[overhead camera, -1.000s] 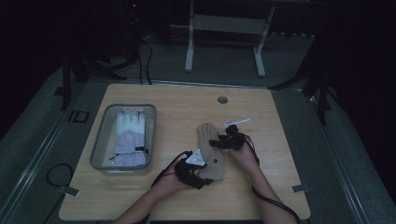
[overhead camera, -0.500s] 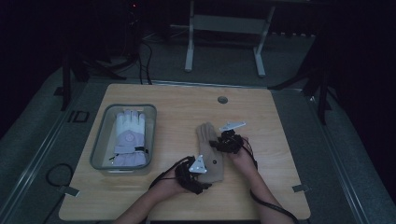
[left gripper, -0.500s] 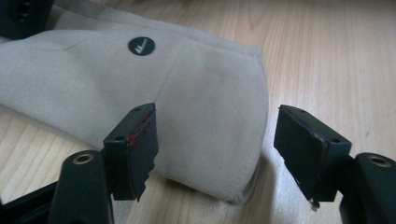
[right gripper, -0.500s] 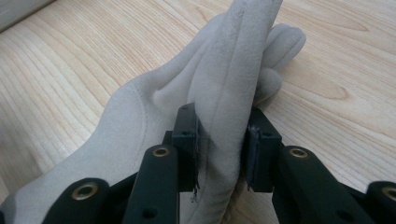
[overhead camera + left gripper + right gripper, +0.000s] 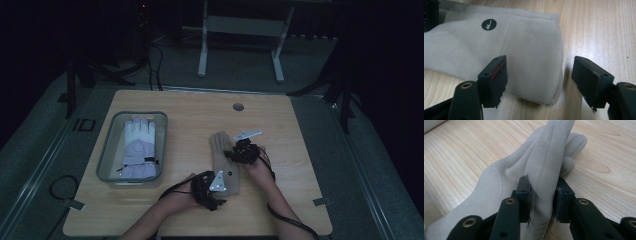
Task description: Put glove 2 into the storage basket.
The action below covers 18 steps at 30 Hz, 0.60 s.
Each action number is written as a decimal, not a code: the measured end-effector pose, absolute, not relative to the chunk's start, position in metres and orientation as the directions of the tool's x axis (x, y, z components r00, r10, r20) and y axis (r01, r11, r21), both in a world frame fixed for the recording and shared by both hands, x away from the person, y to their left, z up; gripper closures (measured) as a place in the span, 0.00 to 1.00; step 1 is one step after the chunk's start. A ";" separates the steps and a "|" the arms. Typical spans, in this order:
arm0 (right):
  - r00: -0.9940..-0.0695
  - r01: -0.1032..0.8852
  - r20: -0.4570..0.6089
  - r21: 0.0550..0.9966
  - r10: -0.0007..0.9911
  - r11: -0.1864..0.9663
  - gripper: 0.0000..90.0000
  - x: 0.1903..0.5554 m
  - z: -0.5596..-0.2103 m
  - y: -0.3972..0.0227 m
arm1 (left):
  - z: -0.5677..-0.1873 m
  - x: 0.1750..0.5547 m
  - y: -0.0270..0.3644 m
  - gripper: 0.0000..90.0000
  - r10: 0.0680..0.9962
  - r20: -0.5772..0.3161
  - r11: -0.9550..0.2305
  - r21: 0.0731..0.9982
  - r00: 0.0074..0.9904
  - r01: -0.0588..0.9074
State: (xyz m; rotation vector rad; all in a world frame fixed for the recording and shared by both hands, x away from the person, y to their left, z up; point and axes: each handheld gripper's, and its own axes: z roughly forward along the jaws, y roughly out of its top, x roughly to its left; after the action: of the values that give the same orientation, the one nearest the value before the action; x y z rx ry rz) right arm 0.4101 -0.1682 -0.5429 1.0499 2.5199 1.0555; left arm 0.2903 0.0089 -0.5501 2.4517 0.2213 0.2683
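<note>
Bare table (image 5: 300,130) right of and beyond the glove (image 5: 223,162): free passage. Left side blocked by the bin (image 5: 107,150). Clear strip between bin and glove.

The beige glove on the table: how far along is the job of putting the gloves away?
Looks about half done, at a guess. One white glove already lies in the grey bin. The beige glove is in hand: the right gripper has just closed on its finger end, while the left gripper stands open around its cuff without pinching it. Left to do, presumably: lift the glove and set it in the bin.
</note>
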 end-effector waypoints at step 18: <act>-0.721 0.538 0.095 0.701 0.686 0.468 0.80 0.410 -0.536 -0.165 | -0.540 0.302 0.014 0.90 0.321 0.106 -0.753 0.631 0.941 0.186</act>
State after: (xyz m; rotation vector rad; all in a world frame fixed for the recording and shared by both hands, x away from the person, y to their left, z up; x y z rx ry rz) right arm 0.4096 -0.1647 -0.5358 1.0630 2.5148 1.0917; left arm 0.3018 0.0144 -0.5403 2.4413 0.3572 0.2740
